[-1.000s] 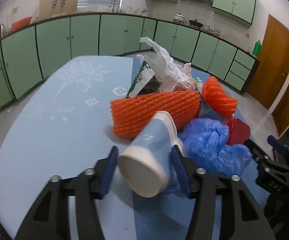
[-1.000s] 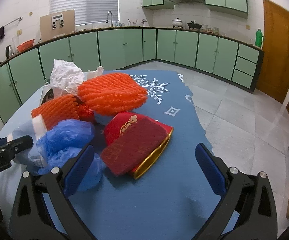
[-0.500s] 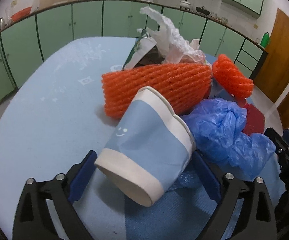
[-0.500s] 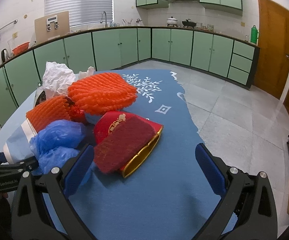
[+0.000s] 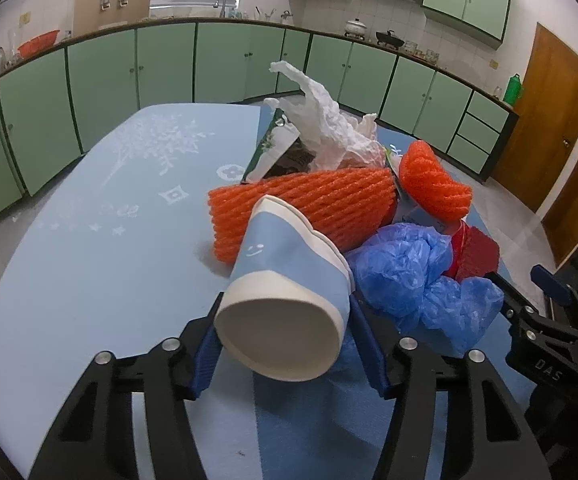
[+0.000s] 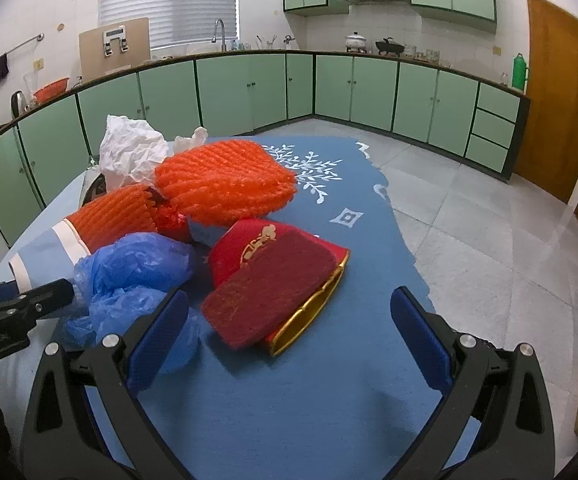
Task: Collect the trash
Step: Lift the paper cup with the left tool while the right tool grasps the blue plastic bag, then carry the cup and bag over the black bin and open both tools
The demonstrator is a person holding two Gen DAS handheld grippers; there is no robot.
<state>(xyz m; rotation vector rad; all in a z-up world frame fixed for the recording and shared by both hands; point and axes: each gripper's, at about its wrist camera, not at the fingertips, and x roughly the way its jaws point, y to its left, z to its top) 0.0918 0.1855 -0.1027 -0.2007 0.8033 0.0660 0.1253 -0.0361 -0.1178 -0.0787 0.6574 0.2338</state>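
Note:
My left gripper (image 5: 289,344) is shut on a blue and white paper cup (image 5: 285,280), lying on its side with its base toward the camera. Behind it is a trash pile: an orange foam net (image 5: 309,204), a second orange net (image 5: 433,180), a crumpled blue plastic bag (image 5: 413,276), a white plastic bag (image 5: 329,128) and a green wrapper (image 5: 273,148). My right gripper (image 6: 289,336) is open, a little short of a red and gold box (image 6: 277,276). The cup (image 6: 45,252) and blue bag (image 6: 137,268) lie to its left.
The pile sits on a round table with a blue cloth (image 6: 309,392). Its right edge (image 6: 405,240) drops to a tiled floor. Green cabinets (image 6: 249,92) line the walls and a wooden door (image 6: 557,112) stands at right. The left gripper's fingers (image 6: 17,304) reach in from the left.
My left gripper opened half a second ago and has now closed on the paper cup again. The right gripper has stayed open near the red box.

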